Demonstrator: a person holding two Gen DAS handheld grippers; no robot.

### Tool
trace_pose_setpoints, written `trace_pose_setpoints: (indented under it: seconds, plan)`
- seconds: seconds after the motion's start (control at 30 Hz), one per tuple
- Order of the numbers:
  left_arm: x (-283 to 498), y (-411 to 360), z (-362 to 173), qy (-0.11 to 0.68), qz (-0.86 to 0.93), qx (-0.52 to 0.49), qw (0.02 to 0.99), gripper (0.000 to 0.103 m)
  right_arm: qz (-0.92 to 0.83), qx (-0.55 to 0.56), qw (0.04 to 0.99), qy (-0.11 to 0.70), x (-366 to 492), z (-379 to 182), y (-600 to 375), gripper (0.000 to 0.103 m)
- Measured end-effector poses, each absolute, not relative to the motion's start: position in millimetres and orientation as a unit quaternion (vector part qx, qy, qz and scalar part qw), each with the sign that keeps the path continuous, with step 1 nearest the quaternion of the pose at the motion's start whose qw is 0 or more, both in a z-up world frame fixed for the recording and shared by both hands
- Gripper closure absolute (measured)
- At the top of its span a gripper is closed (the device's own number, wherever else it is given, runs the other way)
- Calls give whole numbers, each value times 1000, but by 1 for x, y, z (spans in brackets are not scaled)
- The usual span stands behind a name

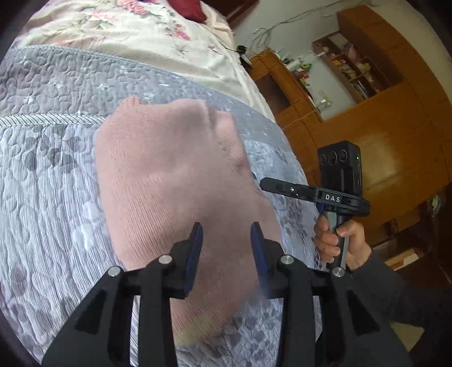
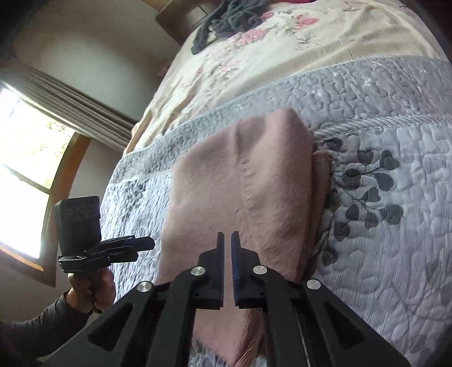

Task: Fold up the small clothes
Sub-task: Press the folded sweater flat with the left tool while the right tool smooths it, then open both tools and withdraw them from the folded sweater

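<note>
A pink knit garment [image 1: 169, 183] lies folded on the grey quilted bedspread [image 1: 42, 169]. My left gripper [image 1: 226, 237] hovers open over its near part, with nothing between the blue pads. In the right wrist view the same pink garment [image 2: 240, 192] shows stacked layers along its right edge. My right gripper [image 2: 227, 242] is above it, shut with only a thin slit and nothing held. Each gripper shows in the other's view: the right gripper [image 1: 267, 185] beside the garment's right edge, and the left gripper [image 2: 142, 248] off the garment's left edge.
A cream floral blanket [image 2: 254, 56] covers the far part of the bed, with a dark garment [image 2: 228, 19] on it. Wooden cabinets and shelves [image 1: 395, 127] stand beyond the bed's right side. A window with curtains [image 2: 22, 169] is on the left.
</note>
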State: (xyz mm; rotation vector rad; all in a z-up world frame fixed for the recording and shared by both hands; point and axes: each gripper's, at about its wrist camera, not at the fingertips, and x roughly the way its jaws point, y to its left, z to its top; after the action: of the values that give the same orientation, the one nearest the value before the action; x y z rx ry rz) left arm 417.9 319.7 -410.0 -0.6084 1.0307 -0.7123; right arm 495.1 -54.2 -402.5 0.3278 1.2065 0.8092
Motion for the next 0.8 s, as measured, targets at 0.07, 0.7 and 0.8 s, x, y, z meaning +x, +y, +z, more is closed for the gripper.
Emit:
trace_pose_setpoints:
  seconds: [0.07,0.7,0.8]
  plan:
    - [408,311,-423,502,-301,-252,771,67,355,147,728,568,486,-421,-57,97]
    - [341,373,-453,530,-261,-344,730,9,336,246,718,558,486,-408,-123,9]
    - [355,406,-457,511,-248,-394,722,8,330,312,690,563,533,-413,-137,3]
